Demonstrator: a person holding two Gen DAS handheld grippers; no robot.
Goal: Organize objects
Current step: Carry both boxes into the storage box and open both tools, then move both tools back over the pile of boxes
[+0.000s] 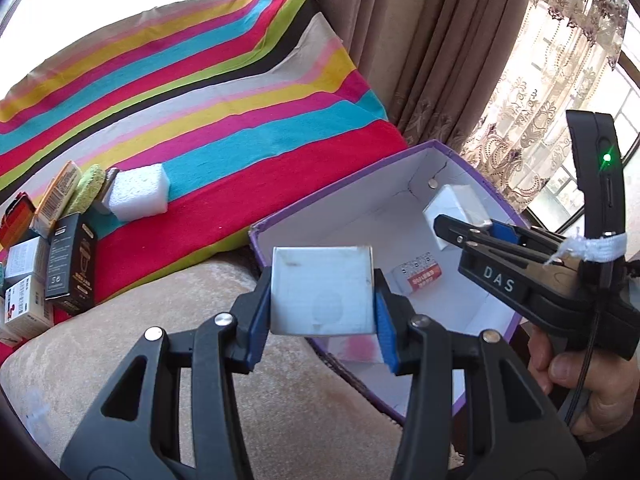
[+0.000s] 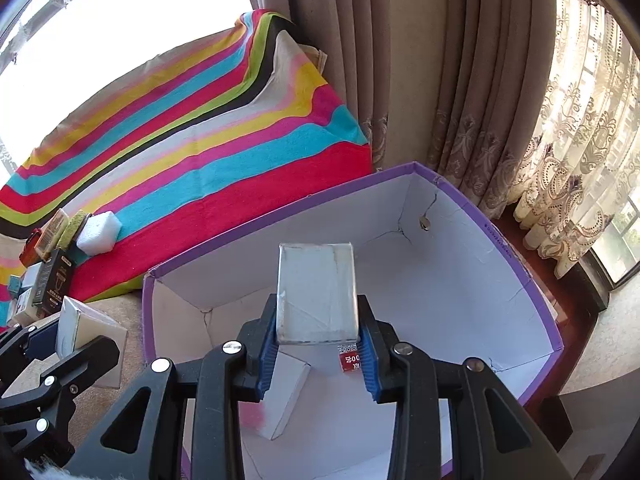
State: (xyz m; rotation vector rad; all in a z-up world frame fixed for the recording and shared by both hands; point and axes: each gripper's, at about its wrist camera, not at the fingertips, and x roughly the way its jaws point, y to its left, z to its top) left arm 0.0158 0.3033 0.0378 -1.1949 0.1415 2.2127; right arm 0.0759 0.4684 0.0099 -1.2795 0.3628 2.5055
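Our left gripper (image 1: 323, 322) clamps a silver box (image 1: 322, 290), our right gripper (image 2: 318, 354) a taped white packet (image 2: 316, 292), both poised at centre frame over the purple storage box (image 2: 480, 208) for dropping in.

Purple box (image 2: 536, 280) open-topped, mostly bare inside; small red packet (image 2: 351, 361) on its floor.

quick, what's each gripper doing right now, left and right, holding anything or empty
Left gripper: closed on a silver-white box, at the purple box's edge.
Right gripper: closed on a white taped box, above the purple box.

Both wrist views look down, sharing purple box (image 1: 492, 354).
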